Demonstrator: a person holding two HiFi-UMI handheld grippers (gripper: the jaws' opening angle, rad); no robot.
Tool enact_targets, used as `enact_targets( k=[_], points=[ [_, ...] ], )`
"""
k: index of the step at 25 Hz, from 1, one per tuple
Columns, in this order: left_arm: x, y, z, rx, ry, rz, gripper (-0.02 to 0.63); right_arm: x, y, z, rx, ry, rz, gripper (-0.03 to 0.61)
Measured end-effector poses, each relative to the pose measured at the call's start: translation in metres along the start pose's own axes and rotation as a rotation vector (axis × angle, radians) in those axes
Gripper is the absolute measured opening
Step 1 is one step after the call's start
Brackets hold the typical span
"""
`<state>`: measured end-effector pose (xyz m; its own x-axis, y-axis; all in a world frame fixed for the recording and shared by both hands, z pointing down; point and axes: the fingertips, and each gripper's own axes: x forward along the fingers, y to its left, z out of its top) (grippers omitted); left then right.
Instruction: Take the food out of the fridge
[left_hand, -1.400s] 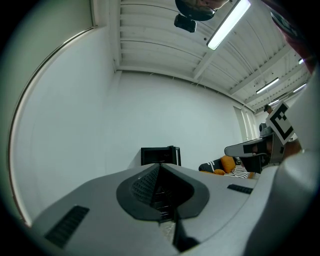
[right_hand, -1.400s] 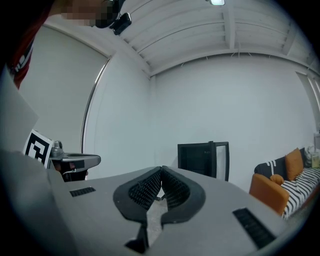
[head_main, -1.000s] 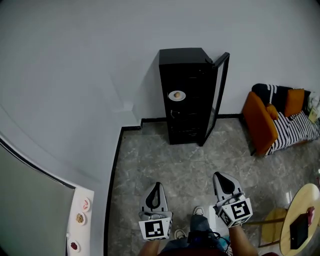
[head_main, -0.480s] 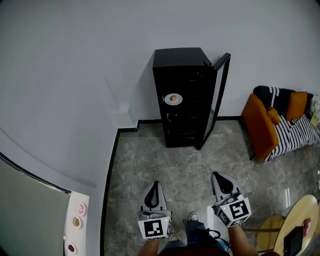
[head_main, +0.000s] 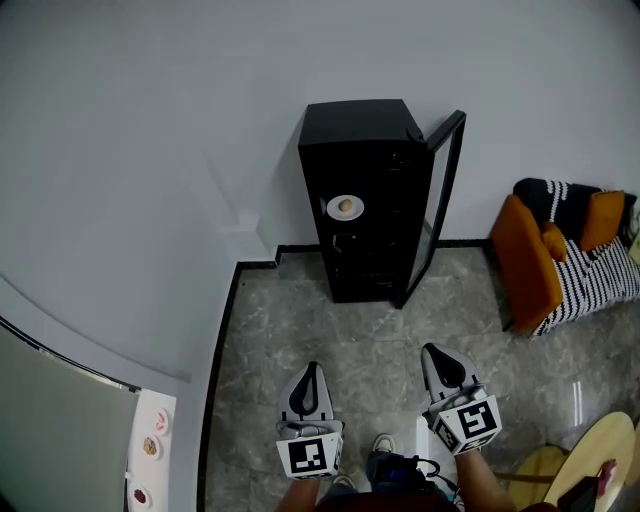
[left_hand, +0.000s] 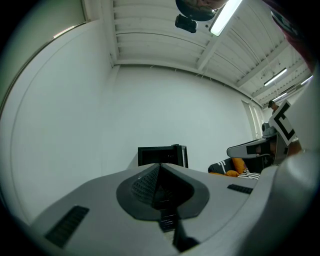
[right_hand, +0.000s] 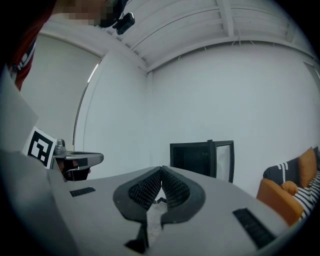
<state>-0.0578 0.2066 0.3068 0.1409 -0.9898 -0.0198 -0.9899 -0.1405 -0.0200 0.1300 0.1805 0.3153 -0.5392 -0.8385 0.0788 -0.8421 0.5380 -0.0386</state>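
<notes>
A tall black fridge (head_main: 365, 200) stands against the far wall with its glass door (head_main: 437, 205) swung open to the right. On an upper shelf lies a white plate with a brown piece of food (head_main: 345, 206). My left gripper (head_main: 309, 384) and right gripper (head_main: 445, 365) hover low in the head view, well short of the fridge, both shut and empty. The fridge (left_hand: 162, 155) shows small behind the tips in the left gripper view, and the fridge (right_hand: 200, 158) with its door (right_hand: 223, 160) shows in the right gripper view.
An orange sofa (head_main: 560, 262) with striped cushions stands to the right of the fridge. A round wooden table (head_main: 590, 465) edges in at bottom right. A white shelf with small dishes (head_main: 150, 450) sits at bottom left. Grey stone floor (head_main: 330, 330) lies between me and the fridge.
The view has shifted: the fridge sits a little further left and lower in the head view, the sofa and round table have slid right. Both grippers keep their places.
</notes>
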Motion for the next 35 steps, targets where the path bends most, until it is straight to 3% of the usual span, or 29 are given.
enact_targets(
  k=[15, 27, 35],
  points=[
    [0.055, -0.018, 0.002, -0.027, -0.023, 0.049, 0.014, 0.040, -0.051, 0.002, 0.004, 0.003, 0.038, 0.021],
    [0.128, 0.012, -0.007, -0.047, -0.021, -0.001, 0.014, 0.109, -0.064, 0.006, -0.005, 0.001, 0.009, 0.021],
    [0.171, 0.047, -0.006, -0.051, -0.021, -0.008, 0.014, 0.164, -0.061, 0.007, -0.006, 0.052, 0.005, 0.021]
  ],
)
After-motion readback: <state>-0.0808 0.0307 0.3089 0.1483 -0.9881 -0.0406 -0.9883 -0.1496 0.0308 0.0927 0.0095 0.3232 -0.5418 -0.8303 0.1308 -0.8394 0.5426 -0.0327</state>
